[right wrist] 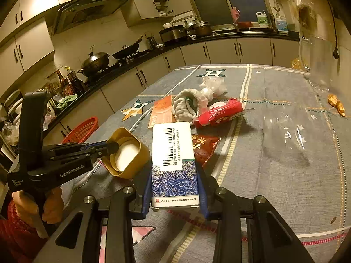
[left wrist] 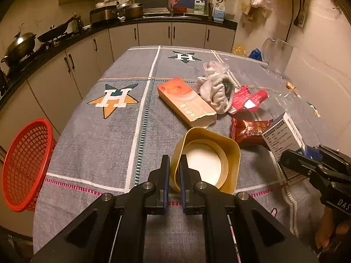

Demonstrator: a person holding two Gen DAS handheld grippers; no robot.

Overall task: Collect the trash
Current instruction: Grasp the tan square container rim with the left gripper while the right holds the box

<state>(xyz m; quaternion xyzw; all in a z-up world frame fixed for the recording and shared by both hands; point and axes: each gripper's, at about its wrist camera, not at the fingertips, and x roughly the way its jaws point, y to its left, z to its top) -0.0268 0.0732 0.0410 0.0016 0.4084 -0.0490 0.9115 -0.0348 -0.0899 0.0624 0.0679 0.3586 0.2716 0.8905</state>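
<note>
My left gripper [left wrist: 174,164] is shut on the near rim of a gold paper cup [left wrist: 206,160], which also shows in the right wrist view [right wrist: 128,153]. My right gripper [right wrist: 174,173] is shut on a white and blue medicine box [right wrist: 173,162], seen at the right in the left wrist view [left wrist: 285,133]. On the table lie an orange carton [left wrist: 186,100], a grey sock [left wrist: 216,92], a red wrapper [left wrist: 245,98], a dark red snack bag [left wrist: 250,129] and crumpled clear plastic [left wrist: 214,66]. A red basket [left wrist: 24,164] hangs off the table's left edge.
The table has a grey patterned cloth [left wrist: 98,149]. A clear plastic bag [right wrist: 285,135] and orange peel bits [right wrist: 336,105] lie at the right. A clear jug [left wrist: 276,54] stands at the far right corner. Kitchen counters with pots [left wrist: 19,46] run along the left and back.
</note>
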